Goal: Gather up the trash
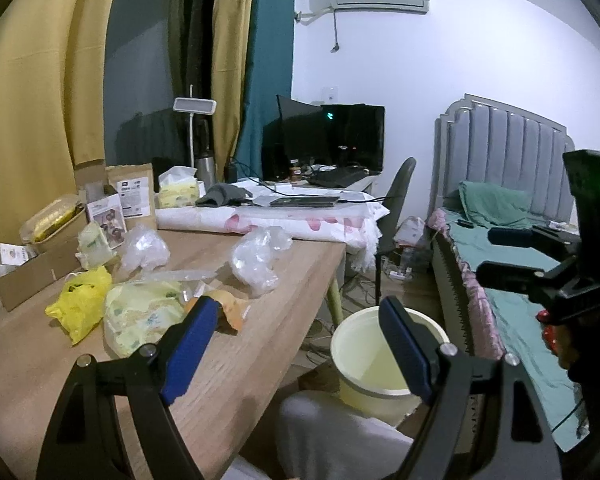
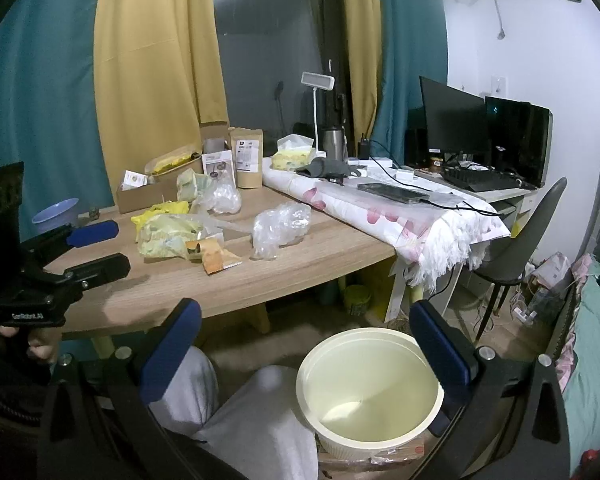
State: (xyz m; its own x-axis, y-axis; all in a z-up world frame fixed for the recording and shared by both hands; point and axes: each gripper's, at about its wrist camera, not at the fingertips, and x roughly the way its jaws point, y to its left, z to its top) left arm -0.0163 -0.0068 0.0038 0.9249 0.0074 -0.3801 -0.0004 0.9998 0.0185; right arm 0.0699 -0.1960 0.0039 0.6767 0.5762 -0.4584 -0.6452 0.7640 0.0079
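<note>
A: In your left wrist view, the trash (image 1: 140, 312), crumpled yellow and clear bags, lies on the wooden table (image 1: 260, 340); your left gripper (image 1: 296, 344) is spread, holding nothing.

B: In your right wrist view, your right gripper (image 2: 306, 344) gapes above the cream bin (image 2: 370, 396), whose base is cut off.

Both grippers, left gripper (image 1: 300, 344) and right gripper (image 2: 306, 354), had black frames, blue finger pads and silver screws. Beside the pale bin (image 2: 370, 396), the person's trousers (image 2: 260, 420) were light grey.
</note>
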